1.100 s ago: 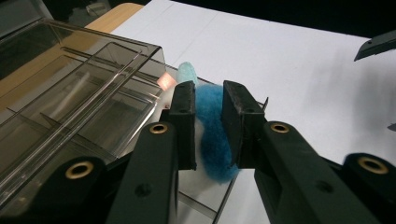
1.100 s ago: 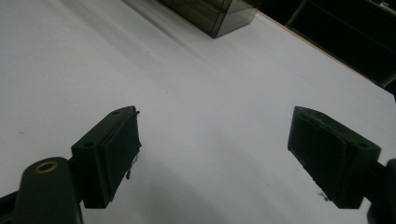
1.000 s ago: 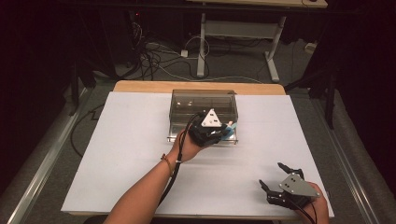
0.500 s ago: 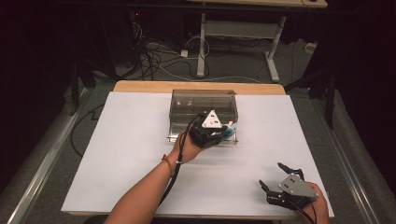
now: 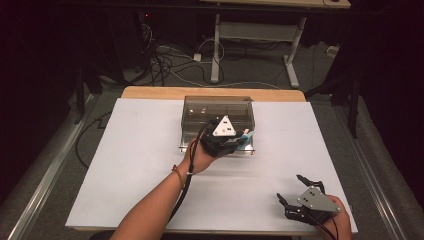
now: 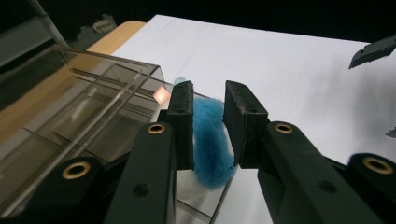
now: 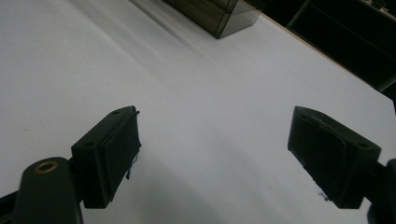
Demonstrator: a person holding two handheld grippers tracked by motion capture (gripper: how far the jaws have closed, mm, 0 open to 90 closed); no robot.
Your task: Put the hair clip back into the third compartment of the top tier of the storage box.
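A fuzzy blue piece (image 6: 211, 140) is pinched between the jaws of the left gripper (image 6: 208, 122), jaws closed in on it from both sides; what the piece is exactly cannot be told, only that it is soft and pile-covered. In the left gripper view it sits centre frame, over the near corner of the clear divided box (image 6: 79, 112), whose compartments run off to the left of the frame. In the high view the left gripper (image 5: 239, 142) is seen at centre frame, at the box's front right edge (image 5: 218, 107), with a bit of blue visible at the jaw tips. Key relation: the box interior lies up and left of the held piece in the left gripper view, so a drop into a compartment would, as judged, need a short carry that way over the wall; whether the piece is above the rim or just outside it cannot be told. Its long axis appears to run roughly vertical between the pads, curving slightly. The right gripper (image 5: 300, 196) is parked at the lower right of the high view, well apart from the box, jaws spread wide and nothing between them (image 7: 215, 158); below it is bare white table sheet (image 7: 196, 79). The left hand is clearly the nearer one; the right is judged idle here.
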